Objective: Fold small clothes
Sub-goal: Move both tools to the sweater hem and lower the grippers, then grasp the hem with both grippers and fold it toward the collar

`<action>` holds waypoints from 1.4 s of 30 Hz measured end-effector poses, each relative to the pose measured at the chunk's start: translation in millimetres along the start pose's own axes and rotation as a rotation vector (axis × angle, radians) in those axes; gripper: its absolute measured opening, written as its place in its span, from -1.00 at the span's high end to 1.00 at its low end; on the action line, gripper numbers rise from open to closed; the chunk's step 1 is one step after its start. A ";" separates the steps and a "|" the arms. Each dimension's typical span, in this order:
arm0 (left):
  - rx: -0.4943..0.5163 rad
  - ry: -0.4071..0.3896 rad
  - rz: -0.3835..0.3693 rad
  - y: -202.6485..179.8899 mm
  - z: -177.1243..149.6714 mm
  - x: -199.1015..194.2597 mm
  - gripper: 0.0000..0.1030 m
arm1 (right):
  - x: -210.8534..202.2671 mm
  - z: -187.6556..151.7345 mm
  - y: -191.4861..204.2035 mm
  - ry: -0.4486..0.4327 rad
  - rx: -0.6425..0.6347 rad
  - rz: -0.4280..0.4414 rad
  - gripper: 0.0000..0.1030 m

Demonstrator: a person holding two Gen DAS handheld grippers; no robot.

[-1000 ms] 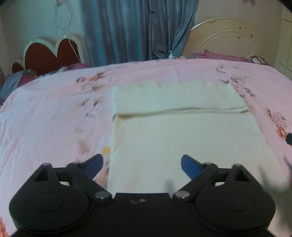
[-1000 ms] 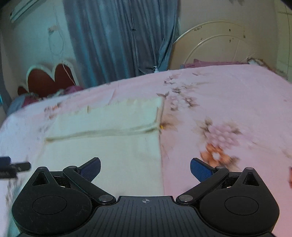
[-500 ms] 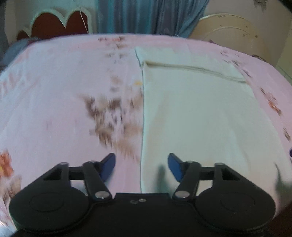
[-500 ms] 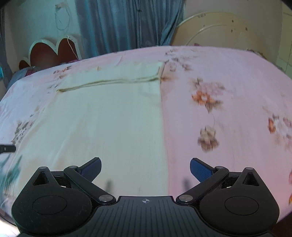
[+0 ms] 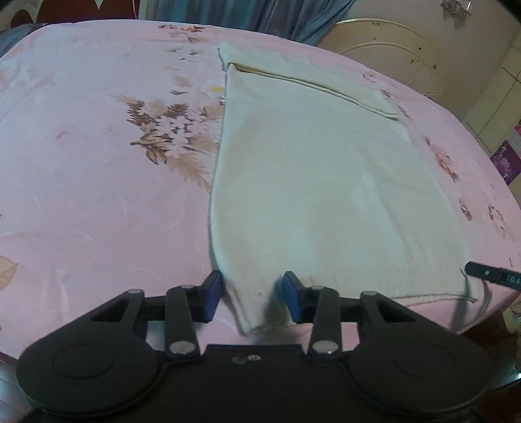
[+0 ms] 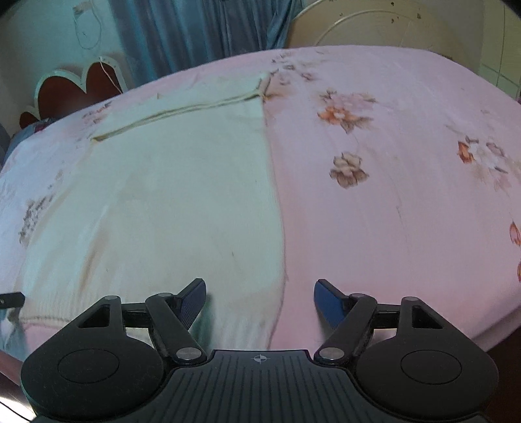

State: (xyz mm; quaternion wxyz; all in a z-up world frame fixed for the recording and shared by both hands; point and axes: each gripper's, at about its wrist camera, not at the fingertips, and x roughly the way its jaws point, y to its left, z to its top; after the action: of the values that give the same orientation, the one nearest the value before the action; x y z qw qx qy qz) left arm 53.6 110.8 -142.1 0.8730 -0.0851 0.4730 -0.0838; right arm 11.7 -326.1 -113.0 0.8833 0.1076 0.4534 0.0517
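While both claws close over the cream garment's (image 5: 312,182) near corners, pads not yet pressing, no writing reads.

A home bedroom: floral pink bed (image 6: 390,182), blue curtains (image 6: 202,29), headboard (image 6: 78,88)

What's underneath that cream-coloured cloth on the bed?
The cream cloth lies flat on a pink flowered bedsheet, which shows all around it. Its far end is folded onto itself. Anything beneath the cloth is covered.

Soft matt cream cloth (image 5: 312,195), faintly ribbed near its hem, lies on the smooth pink floral bedsheet (image 5: 97,195); ahead of the left gripper (image 5: 252,297), matt black plastic arms, shiny metal rivets.
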 end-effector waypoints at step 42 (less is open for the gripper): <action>-0.084 -0.314 -0.140 -18.8 183.2 22.4 0.86 | 39.1 194.8 12.3 -0.282 0.075 0.253 0.82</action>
State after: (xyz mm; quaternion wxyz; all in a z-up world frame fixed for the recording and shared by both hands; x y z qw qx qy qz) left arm 218.3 100.2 -57.4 0.9238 -0.1664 0.3267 -0.1103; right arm 192.7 -334.6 -30.8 0.9200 0.2025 0.3096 0.1298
